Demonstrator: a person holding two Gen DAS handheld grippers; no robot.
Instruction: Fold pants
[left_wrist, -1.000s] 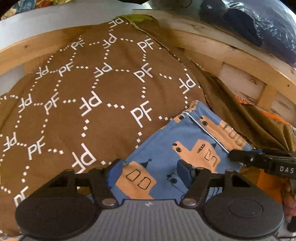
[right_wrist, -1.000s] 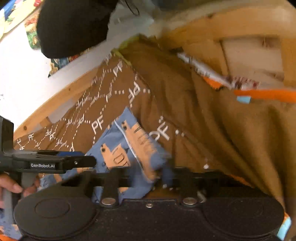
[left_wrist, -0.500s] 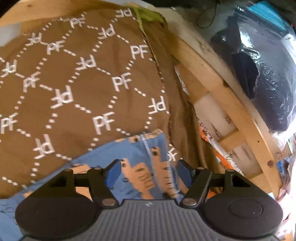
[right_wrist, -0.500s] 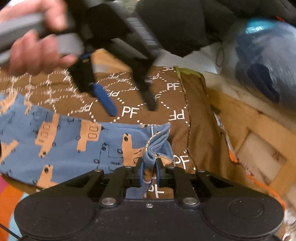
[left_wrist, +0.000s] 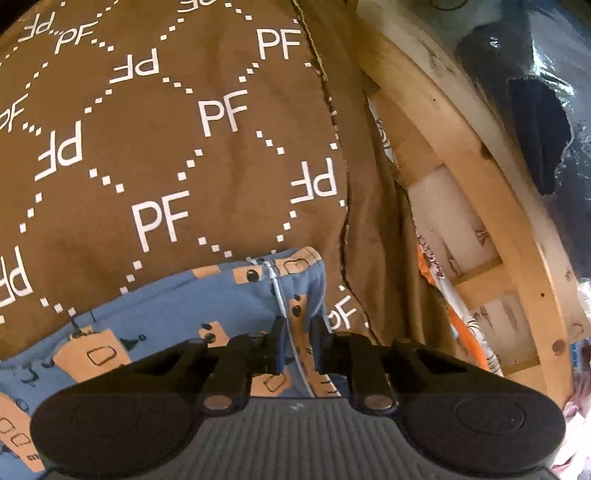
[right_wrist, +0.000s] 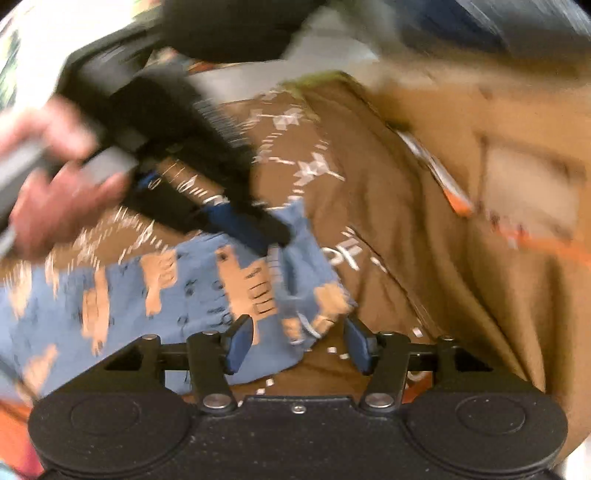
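Left gripper (left_wrist: 296, 345) just closed on blue pants (left_wrist: 177, 306), right gripper (right_wrist: 298, 345) just opened

**Item Count**

- Pants (left_wrist: 192, 306): one pair, blue, on the brown cover (left_wrist: 155, 140).
- Brown cover: one.
- Grippers: two, left gripper (left_wrist: 295, 341) and right gripper (right_wrist: 297, 347), both at the pants' end.
- Wooden frame (left_wrist: 476, 162): one, beside the cover.
- Hand (right_wrist: 55, 192): one.
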